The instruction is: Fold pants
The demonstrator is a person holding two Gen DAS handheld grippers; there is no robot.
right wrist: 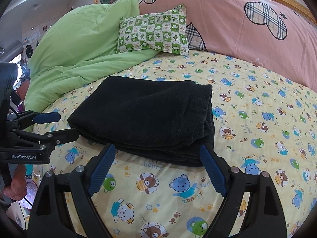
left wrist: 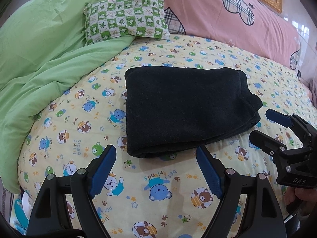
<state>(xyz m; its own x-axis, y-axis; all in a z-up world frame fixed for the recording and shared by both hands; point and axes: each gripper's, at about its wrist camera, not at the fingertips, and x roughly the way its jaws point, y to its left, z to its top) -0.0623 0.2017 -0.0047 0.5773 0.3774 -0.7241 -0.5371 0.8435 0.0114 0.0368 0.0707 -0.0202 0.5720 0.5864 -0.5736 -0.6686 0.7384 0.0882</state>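
Observation:
Black pants (left wrist: 184, 109) lie folded into a thick rectangle on the yellow bear-print bedsheet (left wrist: 154, 190). In the left wrist view my left gripper (left wrist: 156, 152) stands open just short of the bundle's near edge, nothing between its blue pads. My right gripper (left wrist: 259, 125) shows there at the right, open beside the pants' right end. In the right wrist view the pants (right wrist: 146, 117) fill the middle, and my right gripper (right wrist: 157, 150) is open with its tips at the stack's near edge. The left gripper (right wrist: 67, 125) appears at the left, open by the bundle's left corner.
A green duvet (left wrist: 39, 63) is heaped at the left, with a green-and-white checked pillow (left wrist: 126, 17) behind the pants. A pink cover with plaid hearts (left wrist: 227, 15) runs along the back and right. A person's hand (right wrist: 16, 184) holds the left gripper's handle.

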